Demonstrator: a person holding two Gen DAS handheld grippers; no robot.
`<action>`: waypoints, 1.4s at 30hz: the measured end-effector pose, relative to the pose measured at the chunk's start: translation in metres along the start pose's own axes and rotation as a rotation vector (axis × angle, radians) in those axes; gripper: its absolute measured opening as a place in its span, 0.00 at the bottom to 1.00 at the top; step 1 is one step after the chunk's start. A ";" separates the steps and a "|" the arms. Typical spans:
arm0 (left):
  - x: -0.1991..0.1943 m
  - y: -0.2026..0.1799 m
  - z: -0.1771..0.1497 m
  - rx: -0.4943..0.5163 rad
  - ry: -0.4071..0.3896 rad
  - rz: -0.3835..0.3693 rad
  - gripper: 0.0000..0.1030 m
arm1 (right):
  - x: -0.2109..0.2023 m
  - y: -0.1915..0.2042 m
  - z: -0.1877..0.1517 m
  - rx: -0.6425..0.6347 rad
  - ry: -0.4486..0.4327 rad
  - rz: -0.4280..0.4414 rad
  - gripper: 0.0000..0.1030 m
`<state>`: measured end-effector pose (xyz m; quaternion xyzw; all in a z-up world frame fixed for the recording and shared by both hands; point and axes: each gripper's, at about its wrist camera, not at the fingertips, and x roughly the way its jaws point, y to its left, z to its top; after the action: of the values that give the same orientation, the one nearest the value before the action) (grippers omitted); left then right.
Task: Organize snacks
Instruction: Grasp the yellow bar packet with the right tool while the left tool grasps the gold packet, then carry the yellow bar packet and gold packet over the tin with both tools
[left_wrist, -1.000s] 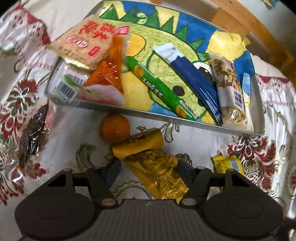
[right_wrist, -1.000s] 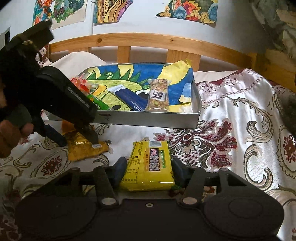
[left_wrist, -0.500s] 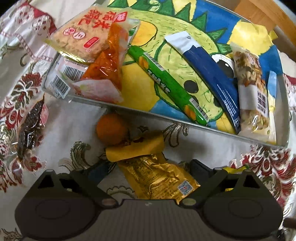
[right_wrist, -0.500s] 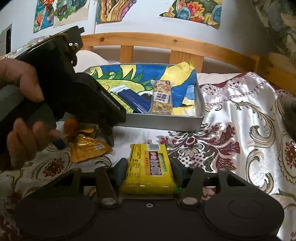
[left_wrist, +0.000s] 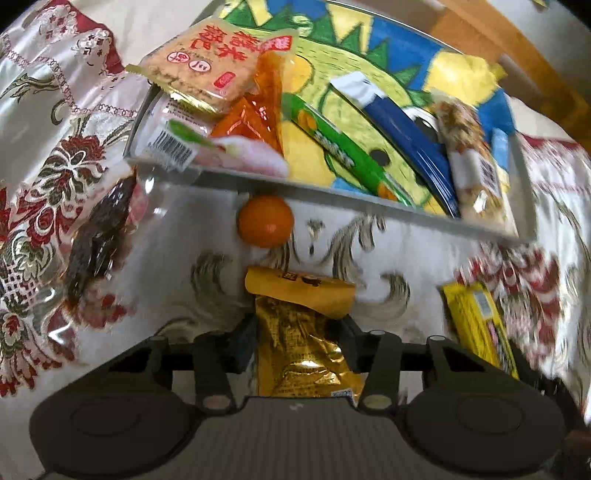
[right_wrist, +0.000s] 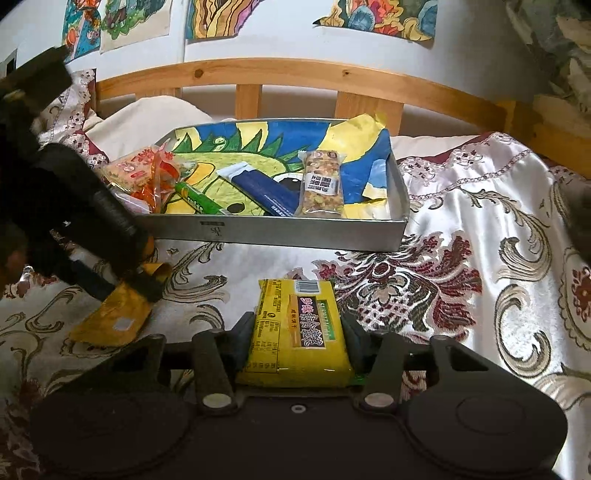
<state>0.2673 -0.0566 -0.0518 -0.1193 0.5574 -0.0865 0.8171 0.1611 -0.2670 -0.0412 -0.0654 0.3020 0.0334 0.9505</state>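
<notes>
2 snacks gripped, both aimed at the tray (right_wrist: 303, 236).
Left gripper (left_wrist: 301, 332) clenches the gold packet (left_wrist: 303, 350); right gripper (right_wrist: 297, 332) clenches the yellow pack (right_wrist: 297, 332), probably for loading.

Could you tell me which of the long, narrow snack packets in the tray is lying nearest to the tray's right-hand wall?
The clear nut bar with the white label; the blue and green sticks lie further left.
</notes>
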 end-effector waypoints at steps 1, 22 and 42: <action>-0.002 0.001 -0.005 0.023 -0.005 -0.004 0.48 | -0.002 0.001 -0.001 0.000 -0.003 -0.003 0.49; -0.041 0.002 -0.058 0.261 -0.093 -0.083 0.45 | -0.049 0.034 -0.025 -0.076 -0.069 -0.013 0.49; -0.073 -0.005 -0.033 0.260 -0.238 -0.113 0.45 | -0.065 0.053 -0.017 -0.217 -0.202 -0.037 0.49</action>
<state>0.2102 -0.0446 0.0033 -0.0532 0.4335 -0.1890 0.8795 0.0932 -0.2183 -0.0231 -0.1694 0.1983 0.0547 0.9638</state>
